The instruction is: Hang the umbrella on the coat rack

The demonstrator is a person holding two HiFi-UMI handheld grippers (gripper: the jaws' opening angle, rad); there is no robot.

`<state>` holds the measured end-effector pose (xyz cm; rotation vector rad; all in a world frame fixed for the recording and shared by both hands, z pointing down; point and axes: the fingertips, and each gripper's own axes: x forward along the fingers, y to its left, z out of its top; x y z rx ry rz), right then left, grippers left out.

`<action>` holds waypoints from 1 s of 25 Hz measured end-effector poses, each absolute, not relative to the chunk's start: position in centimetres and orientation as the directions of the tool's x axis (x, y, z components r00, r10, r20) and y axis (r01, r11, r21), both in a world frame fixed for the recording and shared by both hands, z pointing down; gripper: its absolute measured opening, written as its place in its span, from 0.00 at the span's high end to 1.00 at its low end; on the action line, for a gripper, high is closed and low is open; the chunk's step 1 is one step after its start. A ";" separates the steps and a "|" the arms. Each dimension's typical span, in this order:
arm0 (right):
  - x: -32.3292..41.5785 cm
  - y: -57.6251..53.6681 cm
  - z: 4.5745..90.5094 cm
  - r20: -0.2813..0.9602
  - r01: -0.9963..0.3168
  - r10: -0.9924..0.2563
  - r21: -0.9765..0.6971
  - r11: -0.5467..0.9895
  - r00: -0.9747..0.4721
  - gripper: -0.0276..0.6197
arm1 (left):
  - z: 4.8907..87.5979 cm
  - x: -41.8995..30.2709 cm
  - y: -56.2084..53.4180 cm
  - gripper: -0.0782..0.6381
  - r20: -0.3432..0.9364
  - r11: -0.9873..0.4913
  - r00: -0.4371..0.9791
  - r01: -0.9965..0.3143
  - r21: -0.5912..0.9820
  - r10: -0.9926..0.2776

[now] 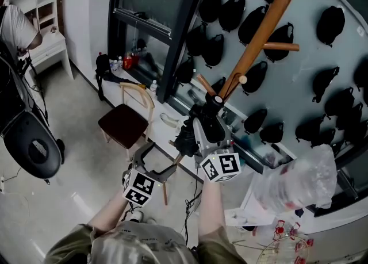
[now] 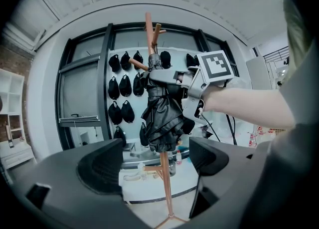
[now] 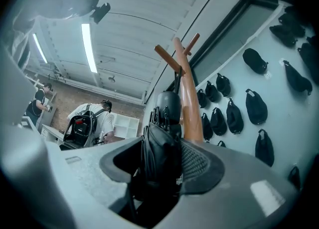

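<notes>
A folded black umbrella point(image 1: 192, 133) is held upright against the pole of the wooden coat rack point(image 1: 261, 33). My right gripper point(image 1: 204, 120) is shut on it; in the right gripper view both pads press the umbrella's bundled fabric point(image 3: 159, 160). From its top a thin strap runs up to a short peg point(image 1: 242, 79). In the left gripper view the umbrella point(image 2: 162, 118) hangs beside the rack's pole point(image 2: 166, 188), with the right gripper point(image 2: 160, 79) on its upper part. My left gripper point(image 1: 154, 160) stands open and empty, lower and to the left.
Several black caps point(image 1: 230, 10) hang on the wall behind the rack. A wooden chair point(image 1: 123, 122) stands below the window, a black seat point(image 1: 31, 148) at the left. A person point(image 1: 17, 27) is at the far left. A clear plastic bag point(image 1: 299, 179) lies at the right.
</notes>
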<state>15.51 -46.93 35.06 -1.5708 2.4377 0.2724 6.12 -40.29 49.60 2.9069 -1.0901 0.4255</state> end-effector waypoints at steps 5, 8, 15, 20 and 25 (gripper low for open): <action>15.5 -46.9 35.3 -0.298 -0.932 -0.885 0.058 0.357 -0.357 0.62 | 50.0 5.9 -40.4 0.30 0.255 -0.754 0.718 -0.651 -0.086 -0.648; 15.4 -46.9 35.4 -0.296 -0.939 -0.892 0.066 0.337 -0.341 0.61 | 50.1 5.6 -40.7 0.30 0.250 -0.747 0.712 -0.659 -0.083 -0.656; 15.8 -46.9 36.0 -0.276 -0.946 -0.905 0.070 0.318 -0.324 0.55 | 50.1 5.5 -41.3 0.30 0.251 -0.733 0.699 -0.676 -0.076 -0.670; 16.6 -46.3 36.1 -0.286 -0.949 -0.906 0.056 0.310 -0.313 0.46 | 49.9 6.1 -41.0 0.30 0.245 -0.734 0.700 -0.675 -0.076 -0.670; 17.4 -44.6 35.8 -0.322 -0.951 -0.897 0.048 0.305 -0.304 0.46 | 49.9 6.5 -40.8 0.30 0.241 -0.734 0.702 -0.675 -0.074 -0.670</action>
